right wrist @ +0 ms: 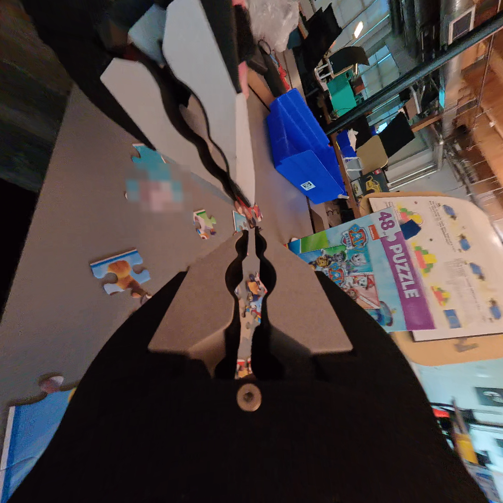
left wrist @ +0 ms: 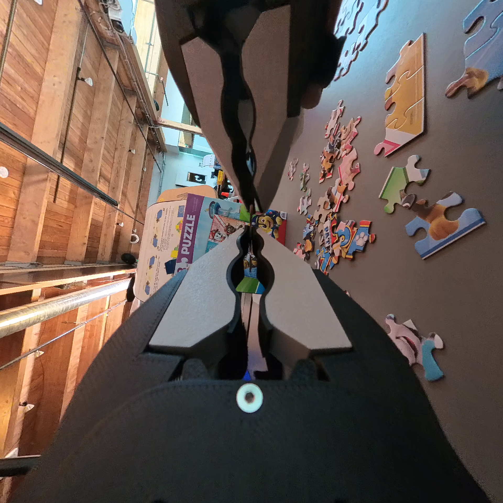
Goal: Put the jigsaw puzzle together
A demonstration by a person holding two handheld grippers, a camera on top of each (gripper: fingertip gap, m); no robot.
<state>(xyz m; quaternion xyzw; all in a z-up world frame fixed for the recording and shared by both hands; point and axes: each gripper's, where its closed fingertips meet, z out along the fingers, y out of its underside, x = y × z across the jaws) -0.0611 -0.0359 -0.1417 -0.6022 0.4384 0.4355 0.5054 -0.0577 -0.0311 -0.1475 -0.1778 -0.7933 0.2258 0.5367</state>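
1. Grippers first: the left gripper [left wrist: 251, 236] is pinched together on a small red-and-blue puzzle piece [right wrist: 246, 211]. It holds the piece in the air above the desk [left wrist: 408, 285], at its very tips. That looks like a pass or a re-grip, so the piece can be turned before it is fitted.
2. Right at that piece, tip to tip, comes the right gripper [right wrist: 251, 234]. Its fingers stand a narrow slit apart, and I cannot tell whether they have bitten on the piece or only touch its edge.
3. Below on the desk lie loose pieces, face up and well apart, easy to pick out. Among them is a blue one with a brown pup [right wrist: 119, 272].
4. Farther along sit joined sections: a yellow block [left wrist: 405, 95] and a colourful cluster [left wrist: 337, 239]. By my reckoning the job is partly done.
5. Toward the far edge the puzzle box [right wrist: 367, 272] shows its picture, handy as a reference, with a blue bin [right wrist: 299, 147] beyond.
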